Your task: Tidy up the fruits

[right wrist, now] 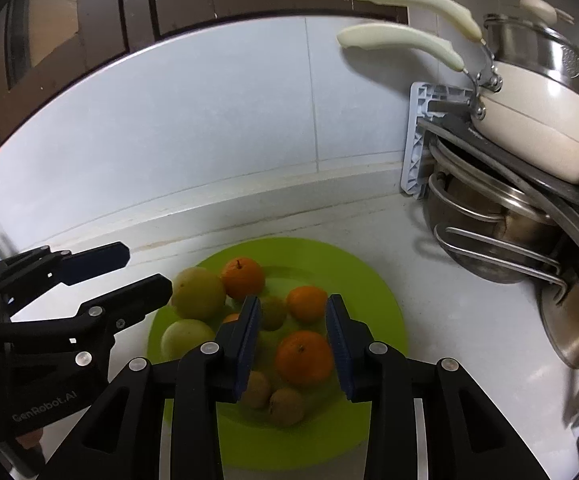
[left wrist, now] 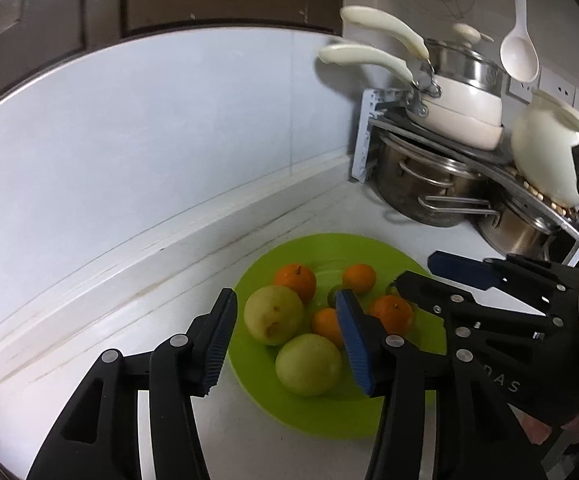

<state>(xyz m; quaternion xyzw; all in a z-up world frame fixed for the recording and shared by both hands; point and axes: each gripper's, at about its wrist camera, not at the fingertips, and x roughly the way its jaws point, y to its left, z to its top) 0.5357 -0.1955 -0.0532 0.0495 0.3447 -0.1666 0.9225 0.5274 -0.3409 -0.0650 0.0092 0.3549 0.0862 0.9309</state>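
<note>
We hold left gripper (left wrist: pixel 285 344) and right gripper (right wrist: pixel 293 344) wide, gripping nothing, above green plate (right wrist: pixel 369 280); oranges (right wrist: pixel 303 356), pale-green fruits (left wrist: pixel 273 314) heaped there.

Green plate (right wrist: pixel 369 280) flat on the white counter, holding all the fruit. Four oranges: one at the far side (right wrist: pixel 242 278) with stem up, one right of centre (right wrist: pixel 306 303), one nearest (right wrist: pixel 303 357), one mostly hidden (left wrist: pixel 326 326). Two large yellow-green round fruits (left wrist: pixel 274 314) (left wrist: pixel 308 364) sit on the left, touching. Small brownish-green fruits (right wrist: pixel 285 406) lie at the near edge.
</note>
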